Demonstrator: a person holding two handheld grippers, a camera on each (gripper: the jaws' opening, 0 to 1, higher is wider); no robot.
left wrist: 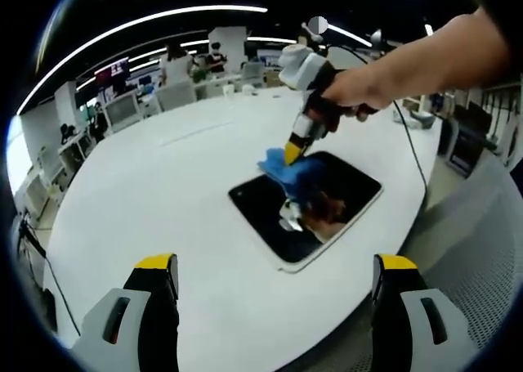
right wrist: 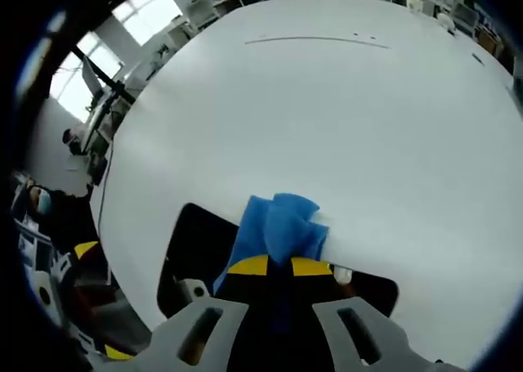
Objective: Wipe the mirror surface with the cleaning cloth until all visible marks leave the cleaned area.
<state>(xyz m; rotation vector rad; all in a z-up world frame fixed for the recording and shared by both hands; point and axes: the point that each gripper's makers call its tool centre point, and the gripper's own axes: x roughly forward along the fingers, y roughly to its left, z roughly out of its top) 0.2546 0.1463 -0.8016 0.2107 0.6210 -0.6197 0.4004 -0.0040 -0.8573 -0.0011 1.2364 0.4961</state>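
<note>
The table (left wrist: 163,184) is used as the bearing surface. On it, near the front edge, the mirror (left wrist: 343,196) lies flat, dark and glossy, room reflections showing; marks cannot be made out. The cloth (right wrist: 278,225), blue and bunched, is pressed on the mirror's far edge, pinched in the right gripper (right wrist: 279,266) for wiping. The left gripper (left wrist: 274,286) is held wide and empty, back from the mirror, presumably kept clear.
</note>
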